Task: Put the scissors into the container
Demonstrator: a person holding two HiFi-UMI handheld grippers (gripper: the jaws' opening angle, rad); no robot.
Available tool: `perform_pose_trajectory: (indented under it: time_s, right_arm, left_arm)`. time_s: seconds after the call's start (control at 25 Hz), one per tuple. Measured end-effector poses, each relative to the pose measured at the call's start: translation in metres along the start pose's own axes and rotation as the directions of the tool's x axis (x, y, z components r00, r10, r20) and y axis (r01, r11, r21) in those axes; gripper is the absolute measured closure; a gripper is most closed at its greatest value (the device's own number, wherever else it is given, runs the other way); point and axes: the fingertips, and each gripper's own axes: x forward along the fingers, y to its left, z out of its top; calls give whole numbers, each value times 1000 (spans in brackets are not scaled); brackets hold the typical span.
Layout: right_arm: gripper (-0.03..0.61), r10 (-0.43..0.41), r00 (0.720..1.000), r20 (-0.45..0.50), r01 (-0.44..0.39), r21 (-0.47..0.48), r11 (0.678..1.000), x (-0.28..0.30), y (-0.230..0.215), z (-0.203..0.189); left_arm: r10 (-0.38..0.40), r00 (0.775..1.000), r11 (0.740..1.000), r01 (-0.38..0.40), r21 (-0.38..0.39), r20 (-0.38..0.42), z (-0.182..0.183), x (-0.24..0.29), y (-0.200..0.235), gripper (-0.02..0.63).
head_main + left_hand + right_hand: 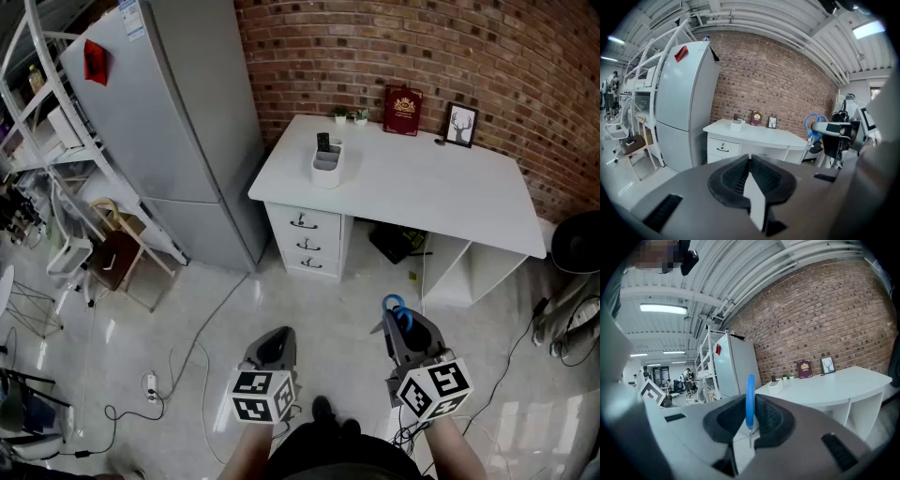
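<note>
At lower right, my right gripper [405, 337] clamps the blue-handled scissors [395, 308]. My left gripper [277, 343] is closed, empty; the container [326, 167] stands upper centre.

Blue-handled scissors [397, 311], clamped in the right gripper [405, 336] with the loop outward, are well short of the white desk [441, 187]. The white rounded container [326, 167] stands upright near the desk's left edge.

Open floor [309, 309] lies before the desk [431, 187]; the fridge [178, 122] flanks the container [326, 169] leftward.

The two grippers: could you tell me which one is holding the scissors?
The right gripper, shut on the blue-handled scissors; the left gripper is shut with nothing between its jaws.
</note>
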Motion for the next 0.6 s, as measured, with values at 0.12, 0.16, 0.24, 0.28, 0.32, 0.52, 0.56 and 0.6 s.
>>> perform_pose_trajectory:
  time_s: [0.12,0.16,0.24,0.28,0.32,0.52,0.56,0.6]
  right_arm:
    - [528,3,1000,-7,-3,-2,1000,5,3,-2]
    - [528,3,1000,-11,-3,-3,1000,6,3,-2]
    - [528,2,1000,-17,-2,-5,1000,9,4,-4]
    - [528,2,1000,-19,-2,-6,1000,11,5,-5]
    - [528,2,1000,-20,-2,-5,1000,14,5,-6]
    - [528,-14,1000,-23,15,22,1000,22,5,-9]
    - [528,-18,1000,-22,18,30,999,24,5,-8]
    - [528,-20,1000,-21,21,37,999,27,5,-7]
  left_arm:
    - [1,1000,1000,-1,-1,6,5,0,5,592]
    - [1,1000,1000,-1,0,8,6,0,6,591]
    - [1,1000,1000,-1,1,11,7,2,9,591]
    - [-1,1000,1000,0,3,12,8,3,10,592]
    - [-2,1000,1000,2,4,11,8,5,12,591]
    - [-5,1000,1000,5,-2,1,7,9,20,592]
    - [-5,1000,1000,5,-3,1,7,9,22,591]
    - [-4,1000,1000,4,-5,1,8,9,25,591]
